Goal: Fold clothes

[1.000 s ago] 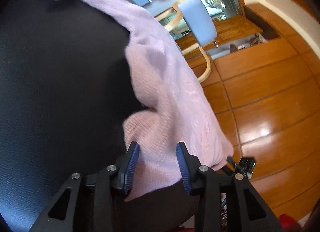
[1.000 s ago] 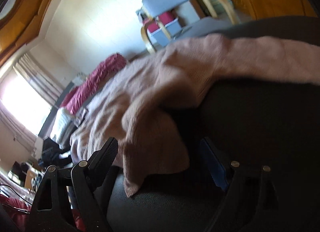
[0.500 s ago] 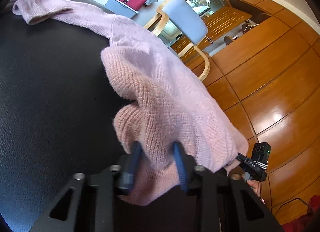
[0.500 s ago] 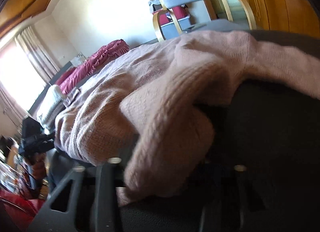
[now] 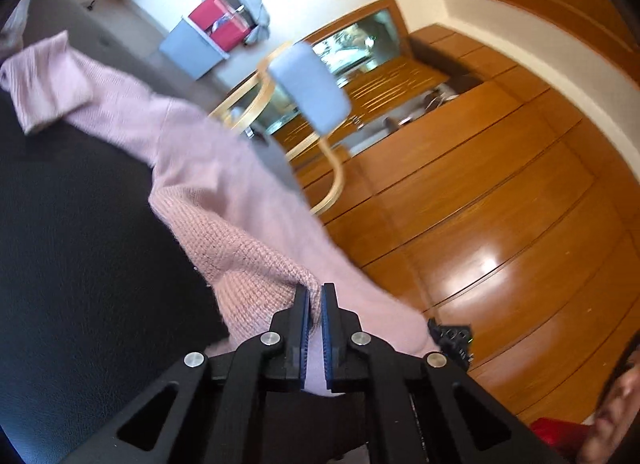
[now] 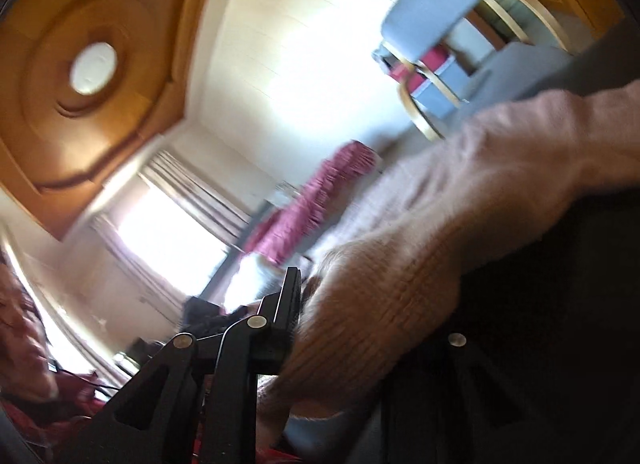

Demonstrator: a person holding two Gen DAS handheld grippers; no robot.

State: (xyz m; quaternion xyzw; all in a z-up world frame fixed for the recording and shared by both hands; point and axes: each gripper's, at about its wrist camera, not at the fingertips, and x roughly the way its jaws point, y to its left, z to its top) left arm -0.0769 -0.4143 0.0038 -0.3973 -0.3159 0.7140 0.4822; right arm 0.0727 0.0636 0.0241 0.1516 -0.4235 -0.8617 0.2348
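A pink knit sweater [image 5: 224, 200] lies stretched across a black leather surface [image 5: 72, 264], one cuffed sleeve [image 5: 44, 80] reaching to the far left. My left gripper [image 5: 314, 292] is shut on a fold of its near edge, and the knit rises up to the pads. In the right wrist view the sweater [image 6: 420, 248] bunches thickly over my right gripper [image 6: 320, 296]. Only that gripper's left finger [image 6: 291, 296] shows, pressed against the fabric. The other finger is hidden under the knit. The fabric there is lifted off the surface.
A blue-backed bentwood chair [image 5: 308, 92] stands beyond the sweater, before wooden cabinets [image 5: 480, 224]. A grey box with red items [image 5: 212, 32] sits by the far wall. Magenta bedding [image 6: 316, 204] and a bright window [image 6: 172, 240] lie past the right gripper. A person is close at the frame edges.
Both grippers went from open around the sweater's edge to shut on it. They have since risen and tilted upward, pulling the knit up with them.
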